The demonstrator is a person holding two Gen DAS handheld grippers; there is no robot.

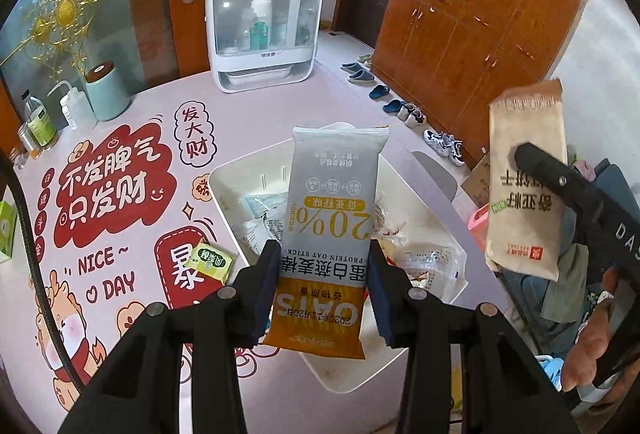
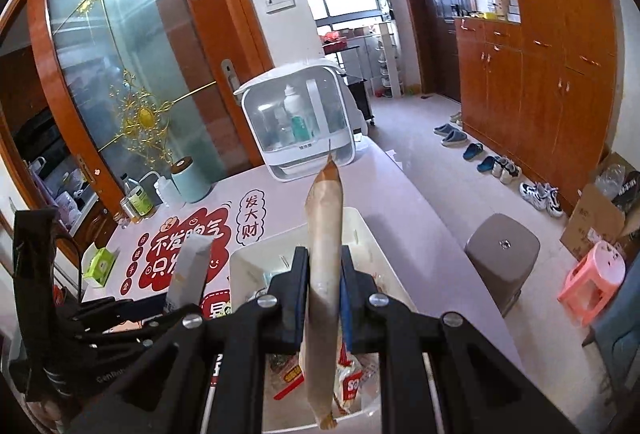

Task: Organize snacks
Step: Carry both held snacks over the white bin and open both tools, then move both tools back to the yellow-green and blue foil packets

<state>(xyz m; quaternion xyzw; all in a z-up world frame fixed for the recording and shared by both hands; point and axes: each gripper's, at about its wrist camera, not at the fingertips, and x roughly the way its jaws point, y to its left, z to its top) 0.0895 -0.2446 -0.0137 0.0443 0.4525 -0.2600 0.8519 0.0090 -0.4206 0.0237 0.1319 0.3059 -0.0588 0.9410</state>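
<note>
two snacks up in the air over the white bin (image 1: 452,266) at the near right of the desk (image 1: 132,314). left claw (image 1: 322,290) clamped on the oat stick pack (image 1: 328,230) across its width, gripping the lower third; long axis running away from the camera, far end tipped up over the bin, print upside down in the left wrist view. right claw (image 2: 325,298) clamped on the tan biscuit pack (image 2: 325,234), seen edge-on in the right wrist view, long axis likewise pointing forward and up, far sealed end aimed toward the white cabinet (image 2: 296,121) at the far side of the desk. same tan pack visible from the left wrist view at the right, face-on, held well apart from the oat stick pack. probably mid-sort, with more wrappers lying loose in the bin and a small green packet (image 1: 212,260) flat on the desk just left of the bin. risks from here: slick film wrappers pinched near one end, so a quick swing likely to let a pack pivot or slip between the pads; too hard a squeeze likely to crush the biscuits inside; both claws working over the same bin, so crossing paths could knock the packs together; a release too high could send a pack onto the rim and off the near desk edge toward the floor.
</note>
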